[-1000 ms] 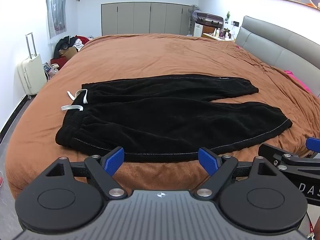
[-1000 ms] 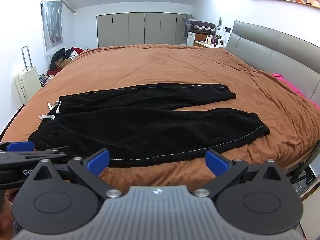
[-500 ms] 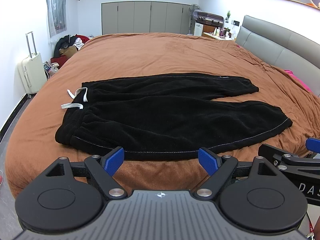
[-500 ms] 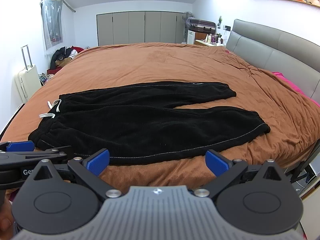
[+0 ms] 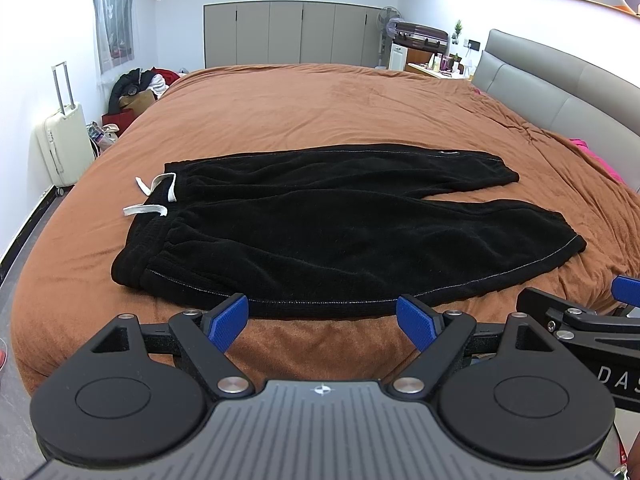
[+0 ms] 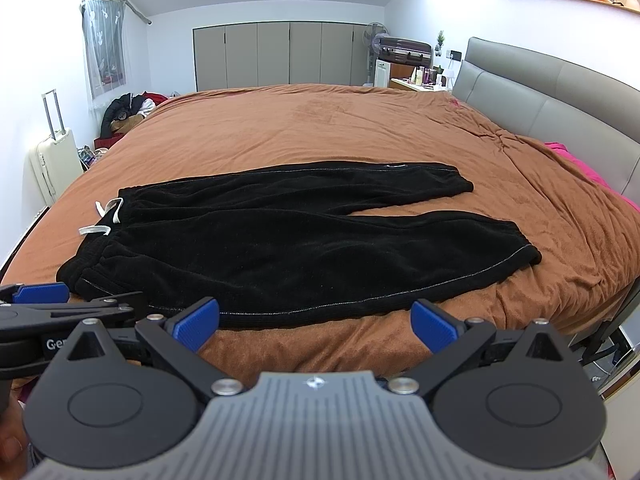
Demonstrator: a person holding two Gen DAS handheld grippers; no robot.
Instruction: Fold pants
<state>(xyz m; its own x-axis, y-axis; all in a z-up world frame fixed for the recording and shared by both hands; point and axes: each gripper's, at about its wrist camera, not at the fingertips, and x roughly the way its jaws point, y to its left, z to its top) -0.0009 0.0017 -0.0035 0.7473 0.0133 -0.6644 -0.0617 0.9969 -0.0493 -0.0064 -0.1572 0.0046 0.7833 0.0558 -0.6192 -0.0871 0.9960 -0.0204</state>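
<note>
At the near edge of the bed, the left gripper [image 5: 323, 323] and the right gripper [image 6: 315, 324] are hovering side by side, both with the jaws spread wide and nothing between the blue pads. They are not touching the cloth; the brown blanket [image 5: 320, 112] is showing between the fingers.

Just beyond them the black pants [image 5: 340, 228] are lying flat across the blanket, the waistband at the left, the two legs reaching to the right and parting a little at the cuffs. The near side seam is running close to the bed edge.

The risks, as I am judging them: the fabric is looking thick and soft, so a pad may be pinching only the top layer, and then the leg would open when lifted. A pad may also be catching the blanket together with the seam. Farther away, the white drawstring [image 5: 154, 196] is lying loose outside the waistband and could be hanging out of the fold.
</note>
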